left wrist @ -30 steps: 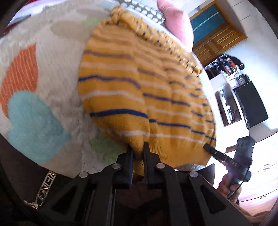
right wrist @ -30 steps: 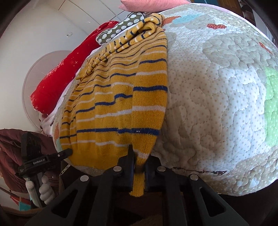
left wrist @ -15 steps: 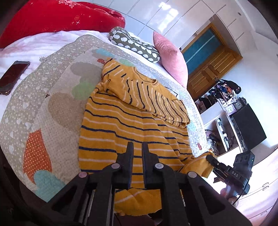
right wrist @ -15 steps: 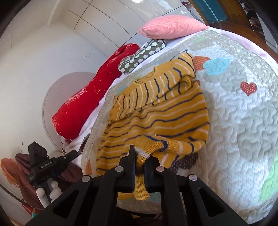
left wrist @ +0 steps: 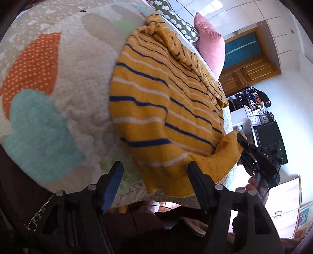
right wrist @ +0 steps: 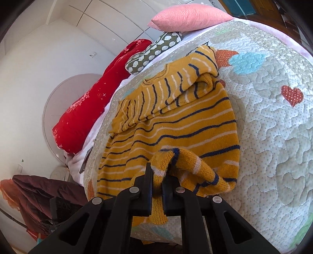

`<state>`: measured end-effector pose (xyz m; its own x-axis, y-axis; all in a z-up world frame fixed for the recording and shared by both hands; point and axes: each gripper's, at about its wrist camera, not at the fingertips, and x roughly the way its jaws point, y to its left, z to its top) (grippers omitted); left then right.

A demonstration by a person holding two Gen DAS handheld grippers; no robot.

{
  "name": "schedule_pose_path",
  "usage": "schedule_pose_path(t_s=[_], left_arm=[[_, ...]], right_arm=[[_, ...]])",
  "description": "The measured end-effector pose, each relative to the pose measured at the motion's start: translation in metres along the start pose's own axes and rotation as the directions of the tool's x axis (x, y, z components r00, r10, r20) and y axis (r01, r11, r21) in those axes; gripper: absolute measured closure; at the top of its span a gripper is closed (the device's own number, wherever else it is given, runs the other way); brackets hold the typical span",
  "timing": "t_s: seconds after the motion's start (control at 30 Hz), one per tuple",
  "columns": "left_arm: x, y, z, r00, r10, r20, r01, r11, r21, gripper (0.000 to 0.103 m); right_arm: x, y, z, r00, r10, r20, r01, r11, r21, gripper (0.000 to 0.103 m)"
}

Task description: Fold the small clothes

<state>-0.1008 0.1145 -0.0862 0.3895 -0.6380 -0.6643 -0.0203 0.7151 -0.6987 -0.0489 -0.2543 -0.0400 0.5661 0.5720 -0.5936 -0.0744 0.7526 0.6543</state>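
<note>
Currently the left gripper [left wrist: 154,173] hangs low over the near edge of the bed, its two fingers spread wide apart with nothing between them; the blue-padded finger [left wrist: 112,183] sits over the quilt [left wrist: 78,109] just beside the sweater, and the other finger overlaps the sweater's hem in this view, contact not discernible. The right gripper [right wrist: 156,184] is pressed together on a bunched fold of the sweater's lower corner, the knit rising in a hump in front of the fingertips and a short tail of fabric hanging down between the fingers. From the left wrist view the right gripper [left wrist: 243,141] shows at the sweater's far corner, with the person's right hand [left wrist: 254,187] wrapped around the handle below it. The mustard striped sweater [right wrist: 176,129] lies flat on the quilt, hem toward the near bed edge, collar end away, with both sleeves folded across the chest. Its right-hand side edge runs straight; the near right corner is turned up and back onto the body. Bare quilt extends well to the right of the garment and also to its left. At the head of the bed a pink pillow [right wrist: 187,17], a spotted cushion [right wrist: 154,52] and a red blanket [right wrist: 93,97] lie clear of the sweater. A dark phone [right wrist: 86,161] rests on the white sheet at the left bed edge.
</note>
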Motion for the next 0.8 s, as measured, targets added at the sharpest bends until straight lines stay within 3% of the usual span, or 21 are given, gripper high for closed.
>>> schedule_pose_path(t_s=[0.13, 0.2, 0.27, 0.5, 0.67, 0.8], left_arm=[[0.019, -0.015, 0.006, 0.996, -0.069, -0.049, 0.07, 0.997, 0.027, 0.036], [0.026, -0.024, 0.009, 0.994, -0.062, -0.09, 0.067, 0.996, 0.057, 0.091], [0.022, -0.031, 0.013, 0.996, -0.029, -0.085, 0.035, 0.997, 0.067, 0.092], [-0.011, -0.066, 0.054, 0.998, -0.044, 0.037, 0.04, 0.995, 0.088, 0.093], [-0.009, -0.096, 0.118, 0.994, -0.043, 0.096, 0.03, 0.991, 0.132, 0.093], [0.022, -0.122, 0.184, 0.992, 0.018, 0.123, -0.04, 0.984, 0.176, 0.093]], right_arm=[[-0.001, -0.003, -0.006, 1.0, -0.002, -0.005, 0.002, 1.0, 0.002, 0.095], [-0.003, -0.003, -0.009, 1.0, -0.011, -0.003, 0.011, 1.0, -0.002, 0.095], [-0.005, -0.002, -0.009, 1.0, -0.011, -0.001, 0.011, 1.0, -0.001, 0.095], [-0.013, 0.015, 0.008, 1.0, -0.001, 0.031, 0.002, 1.0, -0.029, 0.095], [-0.007, 0.031, 0.05, 0.997, 0.034, 0.068, -0.031, 0.999, -0.04, 0.095], [0.013, 0.041, 0.098, 0.995, 0.011, 0.1, -0.004, 0.998, -0.067, 0.095]])
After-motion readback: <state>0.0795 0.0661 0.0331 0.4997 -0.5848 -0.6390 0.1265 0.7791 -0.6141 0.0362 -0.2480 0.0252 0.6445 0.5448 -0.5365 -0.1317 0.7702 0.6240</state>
